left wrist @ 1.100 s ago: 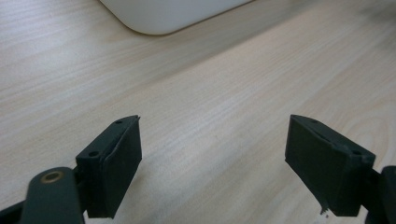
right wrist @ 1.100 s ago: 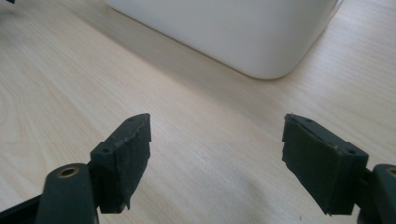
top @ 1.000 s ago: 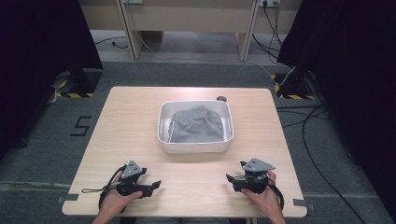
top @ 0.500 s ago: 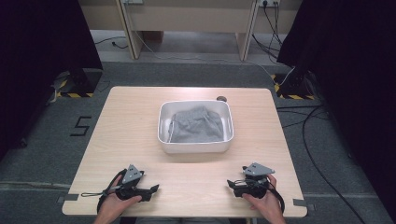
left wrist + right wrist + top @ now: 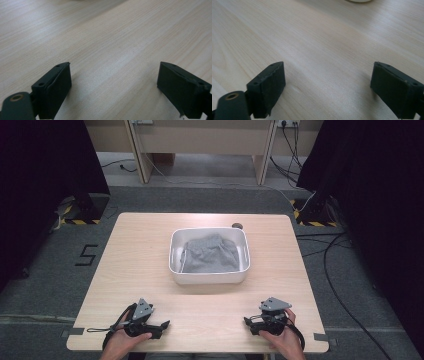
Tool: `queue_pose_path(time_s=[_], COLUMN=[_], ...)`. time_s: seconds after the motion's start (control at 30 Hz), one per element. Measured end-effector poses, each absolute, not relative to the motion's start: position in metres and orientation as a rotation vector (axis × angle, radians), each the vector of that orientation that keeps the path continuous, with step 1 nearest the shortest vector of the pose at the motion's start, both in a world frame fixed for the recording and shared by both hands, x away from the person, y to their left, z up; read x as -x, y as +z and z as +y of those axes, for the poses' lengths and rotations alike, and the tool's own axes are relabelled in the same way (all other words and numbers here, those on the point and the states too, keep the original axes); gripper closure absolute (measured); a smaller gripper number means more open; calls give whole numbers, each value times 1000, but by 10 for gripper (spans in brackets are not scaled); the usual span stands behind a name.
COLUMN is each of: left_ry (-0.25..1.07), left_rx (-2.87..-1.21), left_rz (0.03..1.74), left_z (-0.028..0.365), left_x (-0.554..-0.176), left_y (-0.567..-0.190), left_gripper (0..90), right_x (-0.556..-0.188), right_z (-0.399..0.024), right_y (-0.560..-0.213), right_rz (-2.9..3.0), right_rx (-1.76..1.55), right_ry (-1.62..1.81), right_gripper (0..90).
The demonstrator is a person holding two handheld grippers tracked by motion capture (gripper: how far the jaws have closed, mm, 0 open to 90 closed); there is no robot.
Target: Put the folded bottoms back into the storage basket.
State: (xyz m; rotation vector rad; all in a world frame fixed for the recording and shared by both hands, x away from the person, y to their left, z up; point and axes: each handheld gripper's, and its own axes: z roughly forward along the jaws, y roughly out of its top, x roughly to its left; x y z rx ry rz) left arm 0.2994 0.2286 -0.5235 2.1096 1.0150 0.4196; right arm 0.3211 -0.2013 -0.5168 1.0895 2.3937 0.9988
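Claws, left [image 5: 162, 325] and right [image 5: 248, 322], have just been opening, nothing between.

Two hands enter from the near edge, each gripping a hand-held gripper low over the tabletop [image 5: 150, 260]. The left hand-held gripper [image 5: 161, 326] points inward to the right, the right hand-held gripper [image 5: 248, 322] inward to the left. Both sets of jaws have just been opening and stand wide, nothing between them.

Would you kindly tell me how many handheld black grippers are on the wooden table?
2: the left black gripper at the near left edge, the right black gripper at the near right edge, both open.
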Motion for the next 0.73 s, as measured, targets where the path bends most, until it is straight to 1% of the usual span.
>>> queue_pose_path(time_s=[0.23, 0.47, 0.73], left_ry=[404, 400, 399], left_rx=[-2128, -2140, -2140], left_rz=[1004, 1000, 1000], left_z=[227, 226, 226], left_x=[-301, -302, -302], left_y=[-524, -525, -525], left_gripper=[30, 0, 0], right_x=[-322, -322, -323], right_z=[-200, -199, -199], right_y=[-517, -518, -518], right_rz=[2421, 2428, 2434], right_rx=[-1074, -1078, -1073], right_ry=[987, 982, 976], right_gripper=[46, 29, 12])
